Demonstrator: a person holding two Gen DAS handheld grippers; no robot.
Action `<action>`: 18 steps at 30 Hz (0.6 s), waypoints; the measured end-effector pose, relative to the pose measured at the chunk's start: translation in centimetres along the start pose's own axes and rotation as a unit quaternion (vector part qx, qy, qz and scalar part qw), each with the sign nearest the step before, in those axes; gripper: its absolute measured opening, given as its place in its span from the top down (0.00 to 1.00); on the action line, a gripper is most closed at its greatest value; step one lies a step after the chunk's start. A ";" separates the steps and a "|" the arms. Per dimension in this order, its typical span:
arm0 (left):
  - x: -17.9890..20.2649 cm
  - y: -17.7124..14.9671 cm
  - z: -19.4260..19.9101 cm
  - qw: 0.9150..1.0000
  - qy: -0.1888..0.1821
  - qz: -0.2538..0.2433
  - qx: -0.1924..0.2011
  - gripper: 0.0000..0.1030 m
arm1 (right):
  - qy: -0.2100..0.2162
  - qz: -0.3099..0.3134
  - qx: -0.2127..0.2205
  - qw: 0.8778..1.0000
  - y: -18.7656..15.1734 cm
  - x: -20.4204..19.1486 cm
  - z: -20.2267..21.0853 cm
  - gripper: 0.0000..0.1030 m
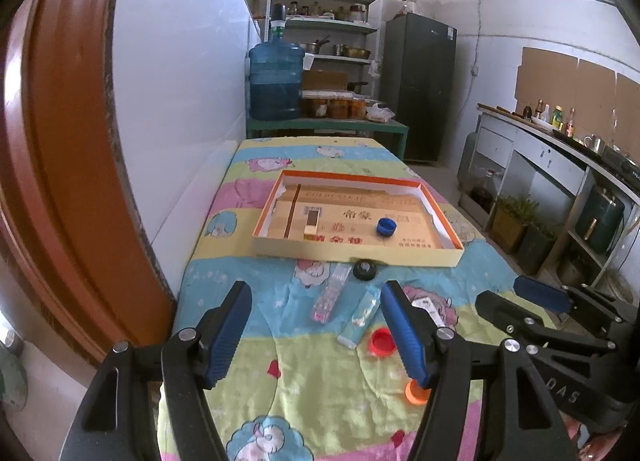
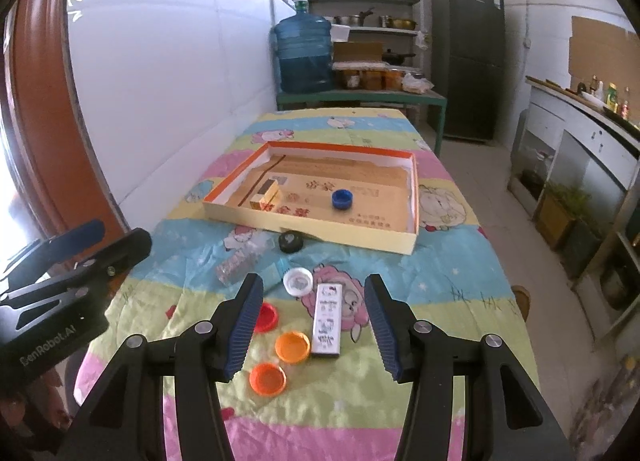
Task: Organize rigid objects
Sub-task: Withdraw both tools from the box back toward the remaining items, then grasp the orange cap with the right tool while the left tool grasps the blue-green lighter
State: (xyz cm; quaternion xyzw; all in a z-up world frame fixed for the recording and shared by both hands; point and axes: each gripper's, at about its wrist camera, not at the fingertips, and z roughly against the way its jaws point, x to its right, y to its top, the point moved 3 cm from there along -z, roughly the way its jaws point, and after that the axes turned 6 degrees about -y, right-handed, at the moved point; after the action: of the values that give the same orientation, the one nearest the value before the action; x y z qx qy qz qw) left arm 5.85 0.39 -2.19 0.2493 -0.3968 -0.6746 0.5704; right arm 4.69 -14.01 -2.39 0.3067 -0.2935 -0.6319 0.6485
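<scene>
A shallow orange-rimmed cardboard tray (image 1: 440, 255) (image 2: 411, 239) lies mid-table. In it are a blue cap (image 1: 386, 227) (image 2: 343, 198) and a small yellow box (image 1: 310, 225) (image 2: 264, 193). A black cap (image 1: 364, 270) (image 2: 291, 242) rests against its near wall. My left gripper (image 1: 316, 333) hangs open above a clear box (image 1: 326, 297), a pale blue box (image 1: 360, 317) and a red cap (image 1: 382, 343), touching none. My right gripper (image 2: 314, 325) is open above a white printed box (image 2: 328, 319), a white cap (image 2: 298, 281) and two orange caps (image 2: 293, 347) (image 2: 267, 379).
The table carries a cartoon-print cloth (image 1: 320, 381) and stands against a white wall (image 1: 180, 101) on the left. Beyond its far end are a green bench with a blue water jug (image 1: 275, 81), shelves and a dark fridge (image 1: 418, 89). A counter (image 1: 560, 149) runs along the right.
</scene>
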 end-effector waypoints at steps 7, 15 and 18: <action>-0.9 -2.2 0.2 1.000 -0.005 0.016 -0.011 0.35 | -0.007 0.004 -0.017 1.000 -2.0 0.3 -0.2 0.47; -1.1 -4.2 -0.2 1.000 -0.011 0.017 -0.020 0.35 | 0.009 0.013 -0.044 0.999 -5.1 -0.3 -1.4 0.47; -1.0 -4.8 -0.5 0.999 -0.019 0.018 -0.024 0.35 | 0.026 0.025 -0.058 0.998 -6.6 -1.3 -2.3 0.47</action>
State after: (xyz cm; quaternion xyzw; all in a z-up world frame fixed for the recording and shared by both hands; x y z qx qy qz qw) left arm 3.77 1.39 -6.50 0.2156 -0.3953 -0.6781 0.5809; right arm 2.22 -12.75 -8.96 0.2774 -0.2476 -0.6233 0.6879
